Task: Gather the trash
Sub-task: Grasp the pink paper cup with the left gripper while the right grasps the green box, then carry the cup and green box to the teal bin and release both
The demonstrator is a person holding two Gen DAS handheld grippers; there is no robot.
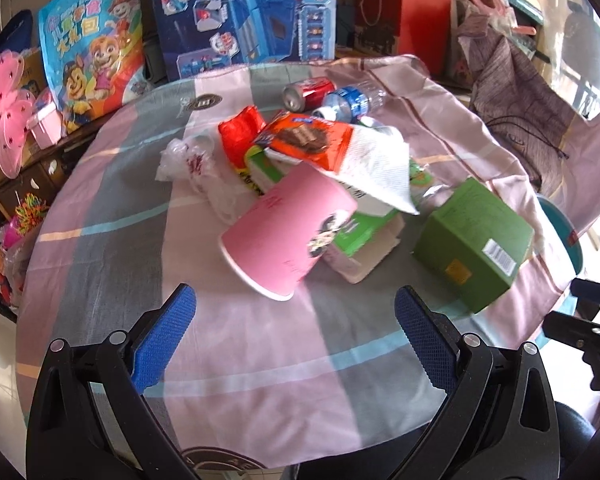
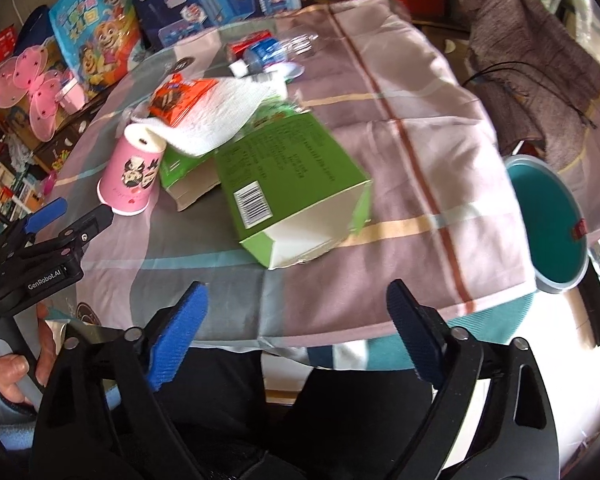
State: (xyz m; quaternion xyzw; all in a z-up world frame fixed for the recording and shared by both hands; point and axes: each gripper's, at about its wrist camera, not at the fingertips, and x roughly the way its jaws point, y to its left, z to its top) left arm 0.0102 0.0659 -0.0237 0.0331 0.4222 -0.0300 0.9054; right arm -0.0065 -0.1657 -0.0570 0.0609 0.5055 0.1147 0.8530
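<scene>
A heap of trash lies on the round, cloth-covered table (image 1: 260, 360). In the left wrist view my left gripper (image 1: 296, 308) stands open just short of a pink paper cup (image 1: 284, 232) lying on its side. Behind the cup are a white paper towel (image 1: 376, 160), an orange snack wrapper (image 1: 308, 140), a crumpled plastic bag (image 1: 188, 168), a cola can (image 1: 308, 90) and a plastic bottle (image 1: 352, 100). A green carton (image 1: 474, 242) lies to the right. In the right wrist view my right gripper (image 2: 298, 300) is open and empty, in front of that green carton (image 2: 296, 188).
A teal bin (image 2: 548, 216) stands beside the table's right edge. Toy packages (image 1: 240, 12) and pink butterfly wings (image 1: 12, 108) crowd the far and left sides. A grey cloth (image 2: 540, 60) hangs at the back right. A person's hand (image 2: 16, 368) holds the left gripper (image 2: 84, 208).
</scene>
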